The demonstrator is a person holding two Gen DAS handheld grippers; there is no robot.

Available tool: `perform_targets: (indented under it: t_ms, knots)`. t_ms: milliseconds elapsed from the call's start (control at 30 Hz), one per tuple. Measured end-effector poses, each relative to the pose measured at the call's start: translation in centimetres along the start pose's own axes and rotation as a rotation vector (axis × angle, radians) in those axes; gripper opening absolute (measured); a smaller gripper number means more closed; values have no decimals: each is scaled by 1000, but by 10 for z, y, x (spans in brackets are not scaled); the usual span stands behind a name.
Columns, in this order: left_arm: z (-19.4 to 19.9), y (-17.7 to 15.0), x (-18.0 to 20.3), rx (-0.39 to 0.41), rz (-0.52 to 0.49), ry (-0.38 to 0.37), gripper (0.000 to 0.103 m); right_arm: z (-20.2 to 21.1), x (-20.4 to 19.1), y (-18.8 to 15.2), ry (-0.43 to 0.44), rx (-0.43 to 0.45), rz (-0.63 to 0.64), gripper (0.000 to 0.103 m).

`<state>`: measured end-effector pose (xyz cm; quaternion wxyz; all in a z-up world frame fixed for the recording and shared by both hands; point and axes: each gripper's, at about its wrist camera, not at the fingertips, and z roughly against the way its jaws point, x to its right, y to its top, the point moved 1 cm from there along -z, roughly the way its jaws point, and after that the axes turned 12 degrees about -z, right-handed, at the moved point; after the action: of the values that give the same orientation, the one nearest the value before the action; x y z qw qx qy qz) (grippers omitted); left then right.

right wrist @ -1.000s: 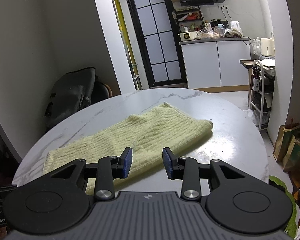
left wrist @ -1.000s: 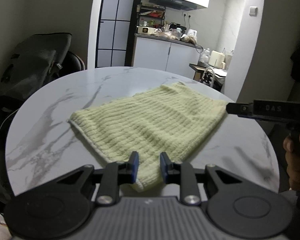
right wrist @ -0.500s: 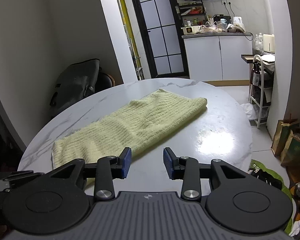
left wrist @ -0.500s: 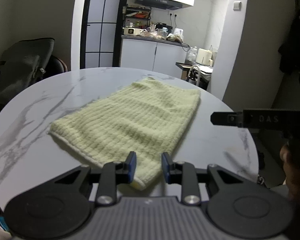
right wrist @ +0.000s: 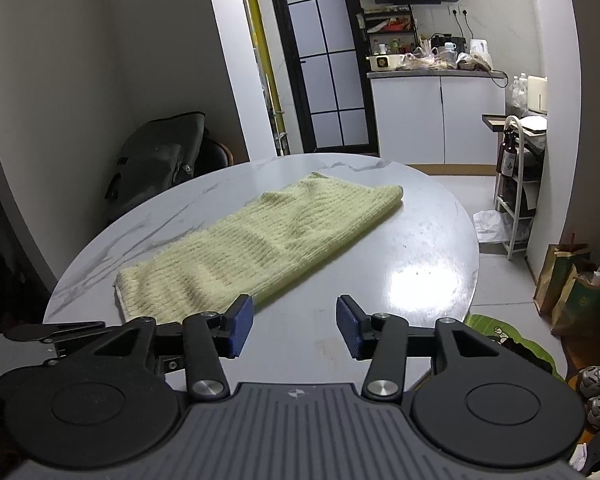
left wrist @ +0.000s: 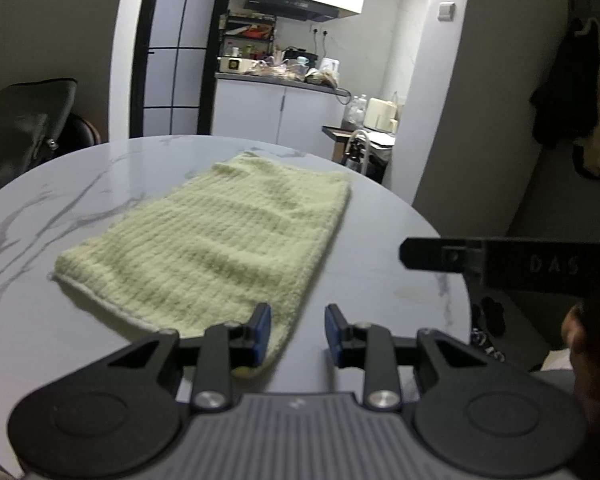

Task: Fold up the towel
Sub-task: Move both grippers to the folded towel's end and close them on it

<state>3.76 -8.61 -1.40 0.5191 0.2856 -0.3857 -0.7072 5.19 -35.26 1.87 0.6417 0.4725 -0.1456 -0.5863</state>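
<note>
Both grippers have drawn back toward the near edge of the round marble table, so the pale yellow-green towel now lies further ahead of them, flat and lengthways across the middle of the surface. The left gripper stands narrowly parted and empty, its left pad over the towel's near corner. The right gripper is opening, with only bare tabletop between its jaws. Light, soft, ribbed knit — it should drape and bunch, not slide. Best taken by pinching the two near corners — one per gripper.
</note>
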Motion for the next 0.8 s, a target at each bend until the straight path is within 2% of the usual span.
perform_targets:
  t_ms: [200, 367, 800]
  knots:
    - [6, -4, -5, 0, 31, -23, 30, 0, -9, -6, 16, -13, 20, 51]
    - [16, -5, -17, -2, 14, 14, 30, -6, -24, -10, 37, -28, 49, 51]
    - [39, -12, -56, -3, 59, 105, 30, -14, -61, -30, 100, -68, 102, 51]
